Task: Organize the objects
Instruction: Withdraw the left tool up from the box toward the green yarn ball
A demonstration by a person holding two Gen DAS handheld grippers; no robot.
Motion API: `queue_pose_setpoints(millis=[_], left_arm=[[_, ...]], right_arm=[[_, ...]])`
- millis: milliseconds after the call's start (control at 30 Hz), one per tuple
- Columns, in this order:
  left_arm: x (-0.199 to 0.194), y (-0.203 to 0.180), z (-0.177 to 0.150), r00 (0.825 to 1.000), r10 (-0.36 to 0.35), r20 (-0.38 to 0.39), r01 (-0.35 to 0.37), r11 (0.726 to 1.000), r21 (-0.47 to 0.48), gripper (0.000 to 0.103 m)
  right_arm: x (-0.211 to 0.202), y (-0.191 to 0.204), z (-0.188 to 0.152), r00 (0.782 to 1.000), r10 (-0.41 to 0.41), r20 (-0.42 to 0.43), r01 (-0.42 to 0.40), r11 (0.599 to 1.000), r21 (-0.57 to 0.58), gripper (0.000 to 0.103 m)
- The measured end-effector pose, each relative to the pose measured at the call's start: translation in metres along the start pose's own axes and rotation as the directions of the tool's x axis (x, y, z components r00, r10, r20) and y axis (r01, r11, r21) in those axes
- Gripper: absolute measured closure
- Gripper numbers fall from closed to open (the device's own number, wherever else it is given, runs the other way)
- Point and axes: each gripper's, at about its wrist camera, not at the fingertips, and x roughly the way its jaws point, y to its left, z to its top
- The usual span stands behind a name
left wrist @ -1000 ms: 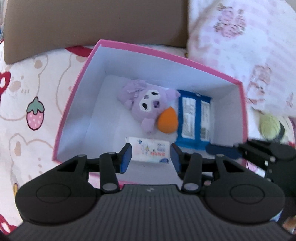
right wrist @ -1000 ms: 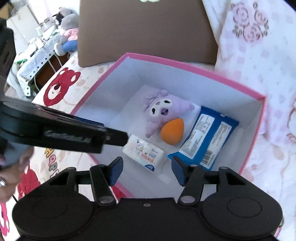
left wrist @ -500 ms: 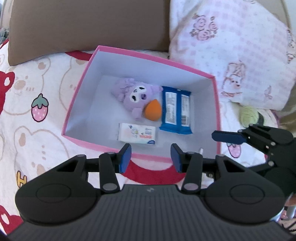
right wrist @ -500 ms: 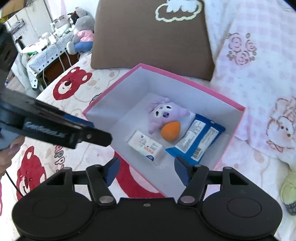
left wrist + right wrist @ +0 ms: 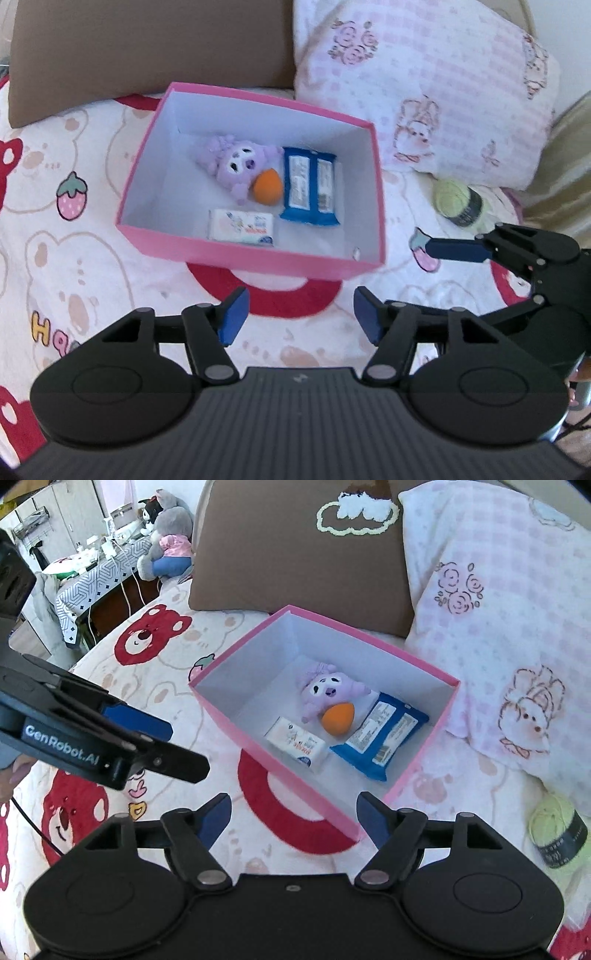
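Note:
A pink box [image 5: 258,258] [image 5: 314,794] sits on the bed. Inside lie a purple plush toy [image 5: 236,166] [image 5: 325,690], an orange sponge [image 5: 267,186] [image 5: 337,719], a blue packet [image 5: 309,192] [image 5: 380,734] and a white tissue pack [image 5: 242,232] [image 5: 297,746]. A ball of green yarn [image 5: 456,199] [image 5: 557,830] lies on the bedsheet right of the box. My left gripper [image 5: 297,319] is open and empty, in front of the box. My right gripper [image 5: 293,821] is open and empty, at the box's near corner.
A brown cushion [image 5: 147,48] [image 5: 303,554] and a pink patterned pillow [image 5: 424,92] [image 5: 498,609] stand behind the box. The bedsheet [image 5: 66,258] has bear and strawberry prints. A side table with plush toys [image 5: 162,546] stands beyond the bed's far left.
Both grippers have pulled back and up from over the box, so the whole box and the yarn now show. The box's contents have not moved.

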Motion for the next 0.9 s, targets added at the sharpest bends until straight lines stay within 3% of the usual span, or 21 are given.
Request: queue_pose_setpoints(millis=[400,900], left_arm=[[-0.018,-0.028,-0.032,0.999,-0.040,-0.029,0.042,0.996,0.085,0.028],[-0.003,-0.061,-0.070,0.992,-0.080,-0.098,0.092,0.989,0.118,0.016]], right_arm=[[-0.024,0.007,-0.029,0.998,-0.022,-0.061,0.024,0.999,0.021,0.024],[-0.056,-0.007,-0.076,0.987,-0.138,-0.083,0.144,0.988,0.062,0.024]])
